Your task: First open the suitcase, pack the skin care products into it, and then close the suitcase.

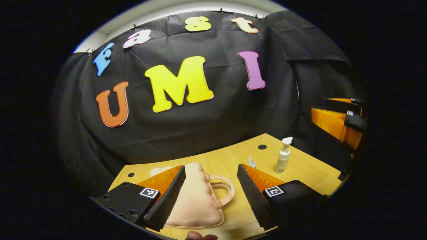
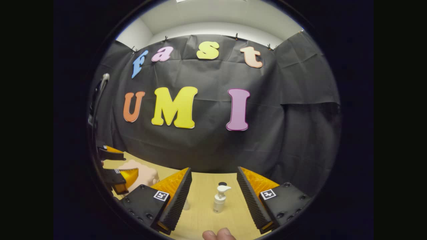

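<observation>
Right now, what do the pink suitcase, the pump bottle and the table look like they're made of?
The suitcase looks like moulded plastic, matte to satin: smooth puffy lobes, a one-piece handle, soft highlights. It might be silicone. The pump bottle seems to be translucent pale plastic with a white plastic pump head. The table looks like wood-grain laminate or veneer: fine straight grain, a flat low sheen, a round dark hole.

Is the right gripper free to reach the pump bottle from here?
Probably yes: the right gripper is open, the pump bottle stands upright on the table between its fingers' lines, with nothing in between.
</observation>
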A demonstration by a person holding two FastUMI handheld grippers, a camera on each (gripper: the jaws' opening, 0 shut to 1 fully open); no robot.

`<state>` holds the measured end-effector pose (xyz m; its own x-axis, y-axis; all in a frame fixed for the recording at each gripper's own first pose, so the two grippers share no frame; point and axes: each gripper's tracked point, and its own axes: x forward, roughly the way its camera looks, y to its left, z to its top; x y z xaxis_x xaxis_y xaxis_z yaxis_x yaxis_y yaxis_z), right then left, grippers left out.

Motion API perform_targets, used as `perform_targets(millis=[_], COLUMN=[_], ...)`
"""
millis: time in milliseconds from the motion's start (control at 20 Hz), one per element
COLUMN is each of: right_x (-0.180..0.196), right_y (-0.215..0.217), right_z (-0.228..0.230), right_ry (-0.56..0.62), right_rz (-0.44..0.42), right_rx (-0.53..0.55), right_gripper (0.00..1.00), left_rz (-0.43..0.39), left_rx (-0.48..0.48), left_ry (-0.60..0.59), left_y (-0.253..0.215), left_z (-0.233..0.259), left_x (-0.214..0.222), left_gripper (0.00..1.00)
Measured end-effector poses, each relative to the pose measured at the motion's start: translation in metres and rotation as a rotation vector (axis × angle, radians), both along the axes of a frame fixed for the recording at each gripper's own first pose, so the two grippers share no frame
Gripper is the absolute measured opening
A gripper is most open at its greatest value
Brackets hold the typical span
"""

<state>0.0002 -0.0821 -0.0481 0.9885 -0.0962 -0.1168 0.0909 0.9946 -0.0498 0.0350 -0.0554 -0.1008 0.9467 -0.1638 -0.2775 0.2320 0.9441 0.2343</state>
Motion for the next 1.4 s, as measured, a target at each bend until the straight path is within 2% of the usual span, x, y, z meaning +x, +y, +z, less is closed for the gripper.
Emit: perform_targets(millis=[350, 600, 1050, 1100, 1150, 1300, 1400], right_x=[-0.015, -0.023, -0.022, -0.022, -0.022, -0.025, -0.028], right_y=[-0.059, -0.083, -0.096, -0.098, -0.099, -0.104, -0.106], right_z=[-0.027, -0.038, -0.047, -0.049, -0.050, -0.056, -0.055], right_ry=[0.061, 0.083, 0.105, 0.107, 0.109, 0.120, 0.118], right_rz=[-0.111, -0.156, -0.173, -0.176, -0.178, -0.189, -0.191], right_rx=[-0.002, 0.016, 0.048, 0.046, 0.049, 0.060, 0.048], right_gripper=[0.80, 0.80, 0.80, 0.80, 0.80, 0.80, 0.80], left_rz=[-0.100, -0.083, -0.084, -0.096, -0.103, -0.090, -0.084], left_rx=[0.236, 0.359, 0.566, 0.590, 0.598, 0.628, 0.650], left_ry=[0.130, 0.248, 0.351, 0.352, 0.348, 0.373, 0.396], left_y=[-0.033, -0.028, -0.011, -0.011, -0.013, -0.008, -0.007], left_z=[-0.074, -0.115, -0.167, -0.170, -0.171, -0.180, -0.187], left_x=[0.004, 0.008, 0.036, 0.040, 0.042, 0.048, 0.048], left_gripper=[0.99, 0.98, 0.97, 0.95, 0.89, 0.60, 0.51])
